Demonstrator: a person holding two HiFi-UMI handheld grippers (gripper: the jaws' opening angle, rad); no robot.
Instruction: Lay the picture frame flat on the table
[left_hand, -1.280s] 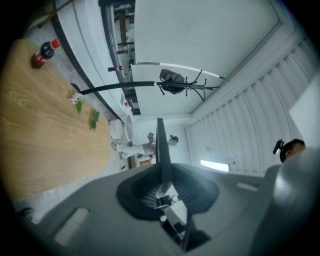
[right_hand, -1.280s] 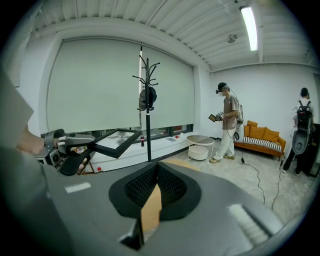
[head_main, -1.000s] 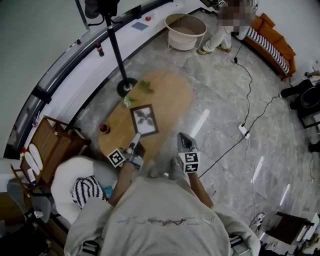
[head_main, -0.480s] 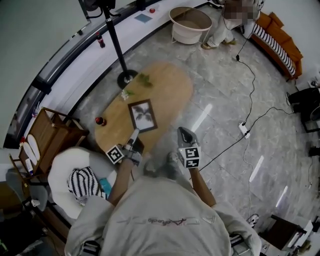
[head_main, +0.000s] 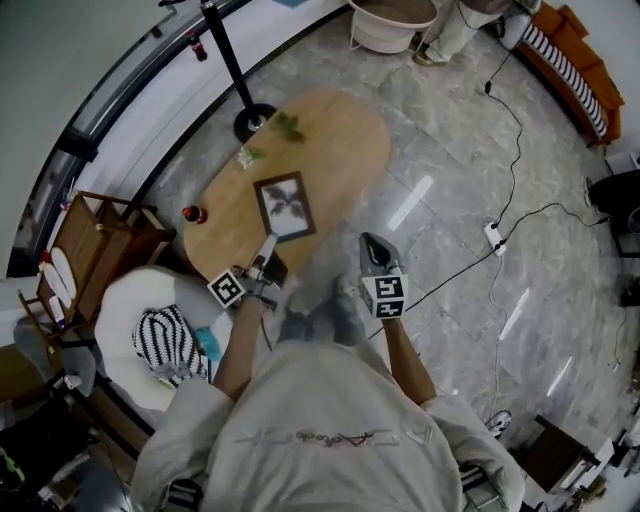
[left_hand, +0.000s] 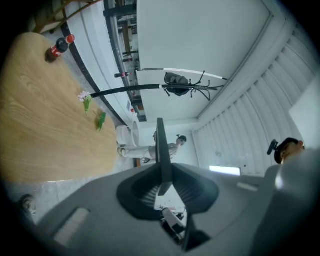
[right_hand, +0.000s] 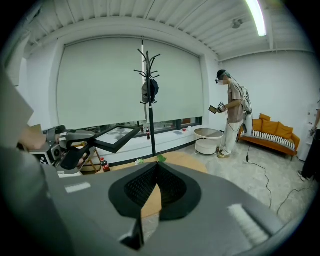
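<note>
The dark picture frame (head_main: 285, 206), with a leaf print, hangs roughly level over the near part of the oval wooden table (head_main: 340, 150). My left gripper (head_main: 268, 248) is shut on its near edge. The left gripper view shows the picture frame (left_hand: 161, 150) edge-on as a thin dark strip, clamped in the left gripper (left_hand: 162, 180). From the right gripper view the picture frame (right_hand: 116, 136) floats above the table (right_hand: 190, 161), held out by the left gripper (right_hand: 70, 145). My right gripper (head_main: 372, 245) is beside the table's near right edge; the right gripper (right_hand: 156, 167) is shut and holds nothing.
A cola bottle (head_main: 190, 213) stands on the table's left side and small plant sprigs (head_main: 290, 125) at its far end. A coat stand base (head_main: 255, 122) is behind the table. A white chair (head_main: 130, 300) is at my left, a cable and power strip (head_main: 493, 237) at the right, and a person (right_hand: 232, 115) stands farther off.
Both grippers have shifted a little forward toward the table, the left one still carrying the frame. The head view has moved, so the room slides upward in the picture.
</note>
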